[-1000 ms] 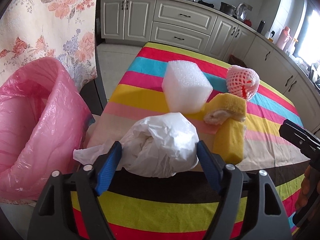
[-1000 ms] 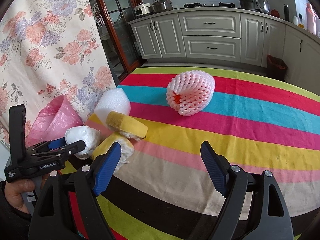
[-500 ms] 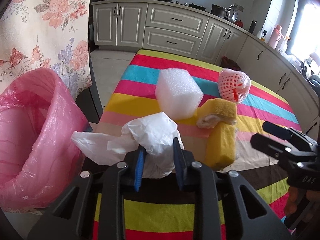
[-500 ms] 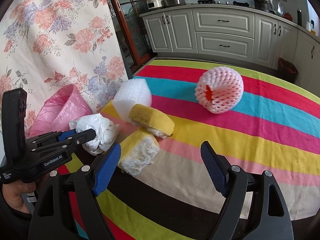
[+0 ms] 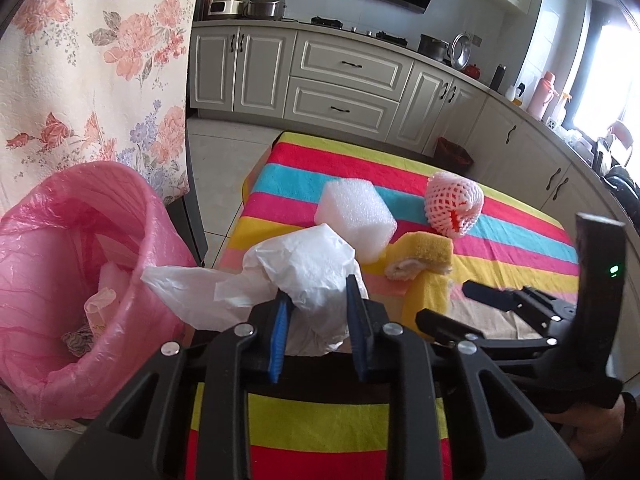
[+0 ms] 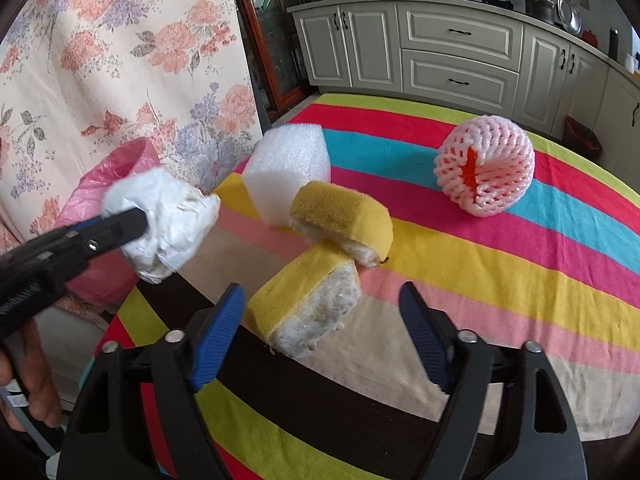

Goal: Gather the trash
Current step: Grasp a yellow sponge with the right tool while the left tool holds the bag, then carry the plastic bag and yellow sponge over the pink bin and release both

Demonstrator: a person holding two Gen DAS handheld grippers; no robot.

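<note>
Two tongs: left tongs (image 5: 316,328) clamped on crumpled white plastic bag (image 5: 308,268); right tongs (image 6: 320,336) closing, unclamped, straddling near yellow sponge (image 6: 308,304).

Two hand-held claws at work

The left claw (image 5: 316,328) is clamped tight on a white plastic bag (image 5: 304,272); the right claw (image 6: 320,336) has just been closing, nothing pinched, a yellow sponge (image 6: 308,300) between its fingers.

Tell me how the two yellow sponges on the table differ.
The near sponge lies between the right gripper's open fingers, its white crumbly end facing the camera. The far sponge rests across the near one's far end, curled, beside the white foam block. Both are yellow and worn.
</note>
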